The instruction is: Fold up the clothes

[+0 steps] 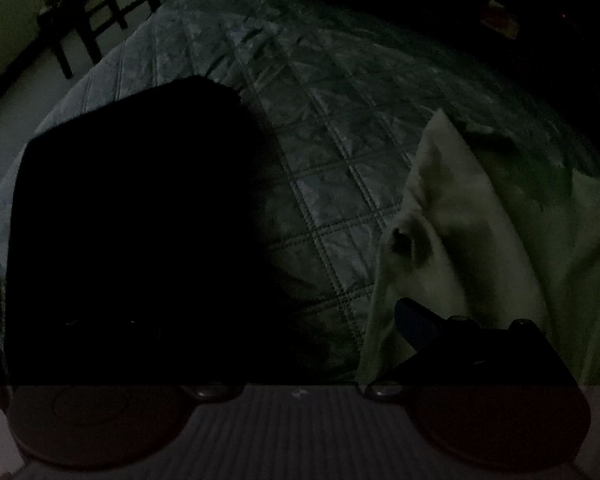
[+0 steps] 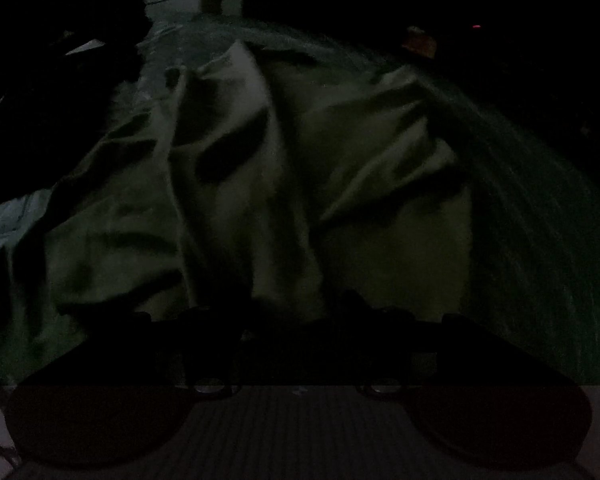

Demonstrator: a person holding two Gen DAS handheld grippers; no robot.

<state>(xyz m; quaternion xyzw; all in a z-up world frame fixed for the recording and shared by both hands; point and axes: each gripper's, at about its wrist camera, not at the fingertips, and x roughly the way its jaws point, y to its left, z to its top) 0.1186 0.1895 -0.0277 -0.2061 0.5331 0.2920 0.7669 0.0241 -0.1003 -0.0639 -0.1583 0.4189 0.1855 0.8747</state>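
The scene is very dark. A pale crumpled garment [image 1: 480, 232] lies on a quilted bedspread [image 1: 320, 152] at the right of the left wrist view. A black garment [image 1: 132, 220] lies at the left and hides the left finger of my left gripper [image 1: 300, 320]; only its right finger [image 1: 420, 324] shows, against the pale cloth's edge. In the right wrist view the pale garment [image 2: 284, 184] fills the middle in loose folds. My right gripper [image 2: 296, 312] is low over it with its dark fingers close together; whether cloth is pinched is hidden.
A dark wooden chair [image 1: 96, 12] stands on the pale floor beyond the bed's far left corner. A small orange-brown object [image 2: 420, 42] lies at the far right in darkness. A dark shape [image 2: 52, 92] covers the upper left of the right wrist view.
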